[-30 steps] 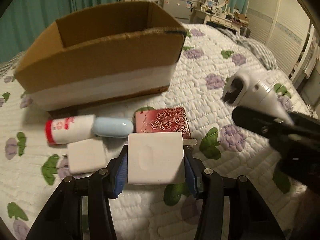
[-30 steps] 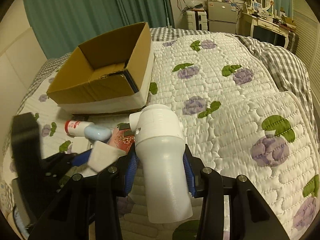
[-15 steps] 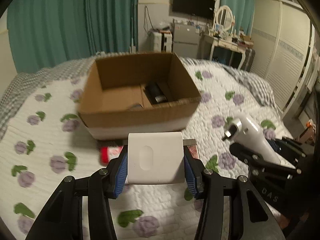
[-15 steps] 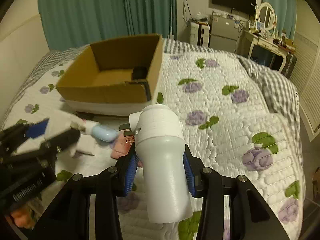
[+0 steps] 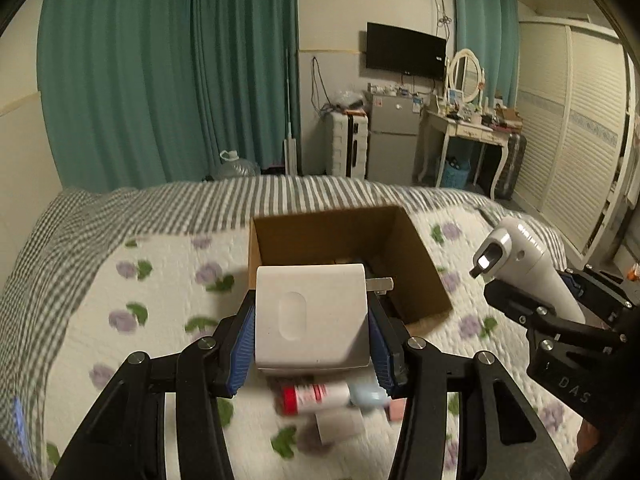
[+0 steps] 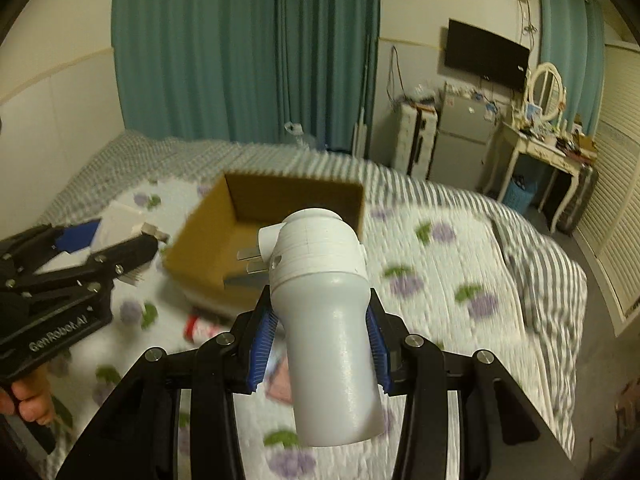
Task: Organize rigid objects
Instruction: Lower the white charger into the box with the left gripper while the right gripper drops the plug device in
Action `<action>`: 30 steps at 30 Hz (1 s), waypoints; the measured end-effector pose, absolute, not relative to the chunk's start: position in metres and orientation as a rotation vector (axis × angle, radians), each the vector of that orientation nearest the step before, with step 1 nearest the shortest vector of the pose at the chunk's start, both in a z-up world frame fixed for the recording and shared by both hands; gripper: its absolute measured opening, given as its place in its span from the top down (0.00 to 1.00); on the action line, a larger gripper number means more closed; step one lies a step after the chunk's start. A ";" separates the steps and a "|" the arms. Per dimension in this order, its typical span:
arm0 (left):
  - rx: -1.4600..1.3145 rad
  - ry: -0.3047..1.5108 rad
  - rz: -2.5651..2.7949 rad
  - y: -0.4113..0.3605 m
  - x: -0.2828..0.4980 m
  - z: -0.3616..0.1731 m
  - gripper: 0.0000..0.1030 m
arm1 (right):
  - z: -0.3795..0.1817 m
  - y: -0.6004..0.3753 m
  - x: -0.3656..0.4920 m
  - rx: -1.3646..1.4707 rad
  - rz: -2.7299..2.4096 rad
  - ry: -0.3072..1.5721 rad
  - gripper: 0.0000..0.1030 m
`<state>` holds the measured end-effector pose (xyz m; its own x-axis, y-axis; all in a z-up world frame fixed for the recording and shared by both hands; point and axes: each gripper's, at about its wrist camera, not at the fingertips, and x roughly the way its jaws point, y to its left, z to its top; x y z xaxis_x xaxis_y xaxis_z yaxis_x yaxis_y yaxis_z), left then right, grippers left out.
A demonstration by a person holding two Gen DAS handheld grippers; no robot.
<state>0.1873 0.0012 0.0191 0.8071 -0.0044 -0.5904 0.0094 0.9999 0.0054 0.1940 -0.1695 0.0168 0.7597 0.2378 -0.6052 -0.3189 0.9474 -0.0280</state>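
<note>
My left gripper (image 5: 312, 344) is shut on a square white plug adapter (image 5: 311, 316), held high above the bed in front of an open cardboard box (image 5: 424, 280). My right gripper (image 6: 318, 344) is shut on a white bottle-shaped plug device (image 6: 326, 316) with metal prongs, also raised. The box (image 6: 200, 240) lies ahead and below in the right wrist view. The right gripper with its white device (image 5: 524, 268) shows at the right of the left wrist view. The left gripper (image 6: 132, 248) shows at the left of the right wrist view.
On the quilt below lie a red-and-white tube with a light blue cap (image 5: 316, 396), a small white block (image 5: 340, 426) and a pink item (image 5: 396, 414). A fridge (image 5: 390, 136), a dressing table (image 5: 472, 128) and teal curtains (image 5: 160, 80) stand beyond the bed.
Both grippers have risen well above the bed with their objects still held. The box and the loose items now look smaller and lower in both views.
</note>
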 end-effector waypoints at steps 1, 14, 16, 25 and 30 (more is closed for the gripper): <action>0.015 0.625 -0.003 0.003 0.197 0.022 0.51 | 0.022 -0.166 0.202 -0.130 0.308 0.626 0.60; 0.078 0.720 0.005 0.006 0.315 -0.019 0.51 | 0.025 -0.132 0.320 -0.129 0.333 0.563 0.60; 0.087 0.742 0.003 0.005 0.325 -0.034 0.51 | 0.011 -0.133 0.332 -0.112 0.344 0.581 0.60; 0.069 0.831 0.008 0.002 0.336 -0.067 0.47 | -0.035 -0.143 0.355 -0.112 0.333 0.681 0.60; 0.063 0.832 0.026 0.004 0.324 -0.064 0.42 | -0.030 -0.148 0.352 -0.101 0.318 0.677 0.60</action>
<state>0.3237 0.0043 -0.0641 0.6730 0.0479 -0.7381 0.0017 0.9978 0.0663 0.3517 -0.1480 -0.0304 0.7331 0.2557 -0.6302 -0.3209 0.9471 0.0110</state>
